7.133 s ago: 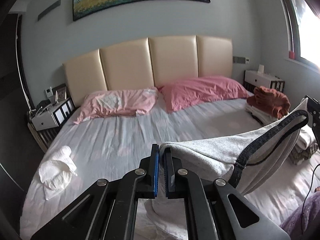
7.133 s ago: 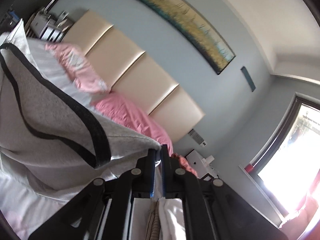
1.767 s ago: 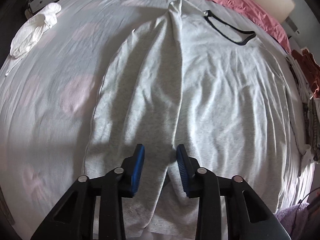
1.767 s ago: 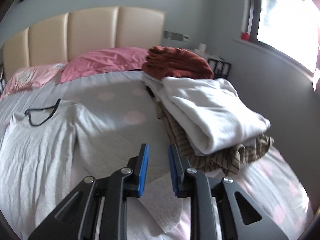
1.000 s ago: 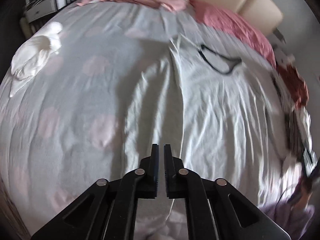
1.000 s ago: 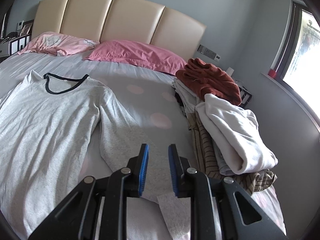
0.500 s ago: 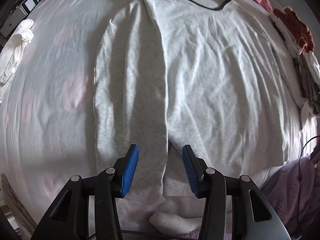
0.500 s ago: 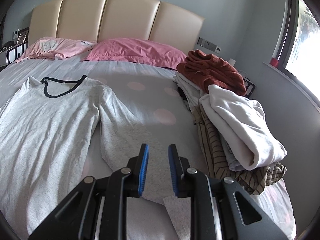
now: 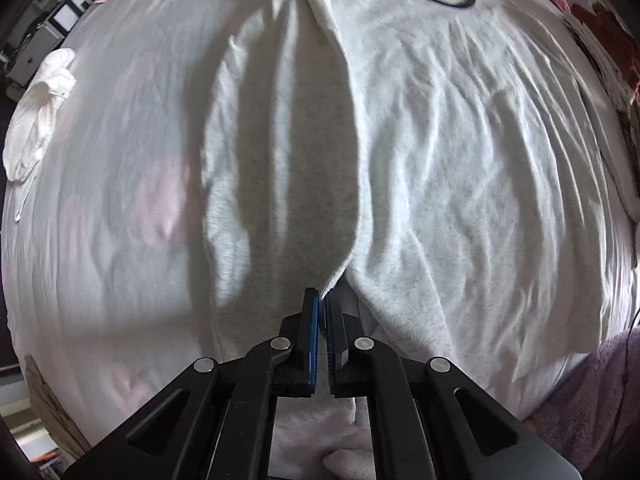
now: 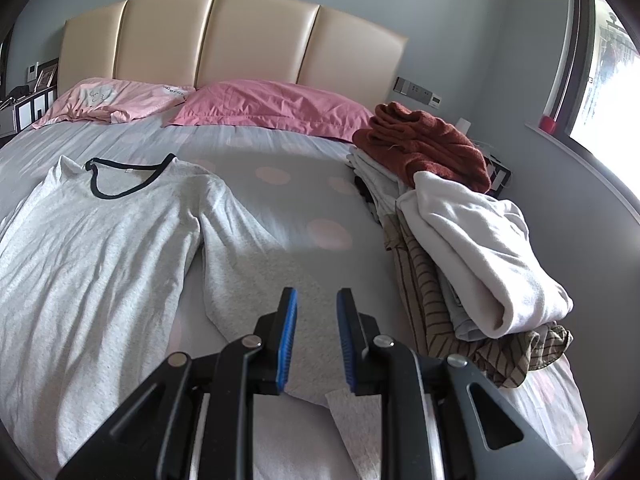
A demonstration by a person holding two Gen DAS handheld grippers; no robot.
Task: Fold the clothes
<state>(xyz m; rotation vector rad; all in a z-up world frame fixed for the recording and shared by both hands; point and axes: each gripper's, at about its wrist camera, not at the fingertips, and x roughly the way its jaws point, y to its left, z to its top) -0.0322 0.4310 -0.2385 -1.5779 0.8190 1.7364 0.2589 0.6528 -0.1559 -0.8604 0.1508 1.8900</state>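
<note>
You face a wide bed (image 10: pixel 280 160) with a pale grey sheet dotted pink, backed by a cream padded headboard (image 10: pixel 224 40) in four panels. Two pink pillows (image 10: pixel 272 108) lie against it. The wall (image 10: pixel 460 32) is blue-grey, with a switch plate (image 10: pixel 416 90) beside the headboard. On your right a dark-framed window (image 10: pixel 600 60) throws bright daylight. A nightstand (image 10: pixel 28 112) stands at far left.

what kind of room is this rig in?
A home bedroom, most likely: a bed with a padded headboard, pink pillows, and a pile of clothes beside the grey shirt spread on the bed sheet.
</note>
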